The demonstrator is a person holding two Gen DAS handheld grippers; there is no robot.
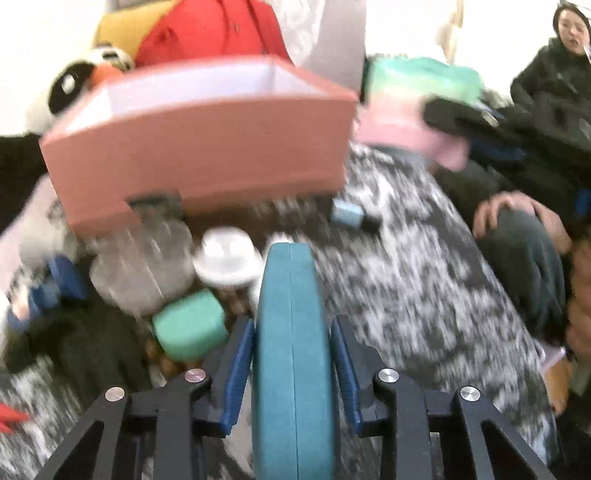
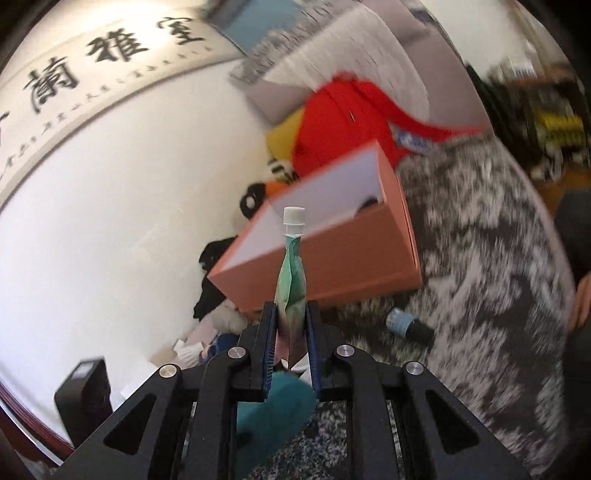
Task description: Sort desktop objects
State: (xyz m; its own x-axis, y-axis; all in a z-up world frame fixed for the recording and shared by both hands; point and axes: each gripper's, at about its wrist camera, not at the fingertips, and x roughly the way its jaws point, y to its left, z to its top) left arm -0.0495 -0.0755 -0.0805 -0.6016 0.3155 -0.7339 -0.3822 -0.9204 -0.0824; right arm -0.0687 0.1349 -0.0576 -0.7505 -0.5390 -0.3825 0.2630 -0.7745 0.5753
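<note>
**Box awaits while both tongs carry objects**

The box (image 1: 199, 147), salmon-pink with a pale inside, stands open-topped on the speckled worktop (image 1: 424, 295). In the left wrist view it sits ahead of the left tongs (image 1: 293, 332) and slightly to their left.

The left tongs are clenched on a teal case (image 1: 291, 350), a flat rounded thing held on edge, with a blue pad pressing each side. Its far end points toward the lower right corner of the box.

The right tongs (image 2: 290, 325) are clamped on a green pouch (image 2: 291, 280) with a white cap (image 2: 294, 216). The pouch stands upright between the pads, and its cap shows against the near rim of the box (image 2: 332, 251). Part of the teal case (image 2: 273, 410) shows just below these tongs.

Left of the case, near the front of the box, lie a clear jar (image 1: 144, 266), a white lid (image 1: 227, 254) and a small green container (image 1: 190, 325), close together. Further left is a blue object (image 1: 55, 284), too blurred to name. A small bottle (image 1: 354, 216) with a light blue band lies on its side on the worktop, just beside the box's right corner.

Behind the box are a red garment (image 1: 207, 33) and a panda toy (image 1: 70, 88). A person (image 1: 554, 66) in dark clothes sits at the right. Much of both views is motion-blurred.
</note>
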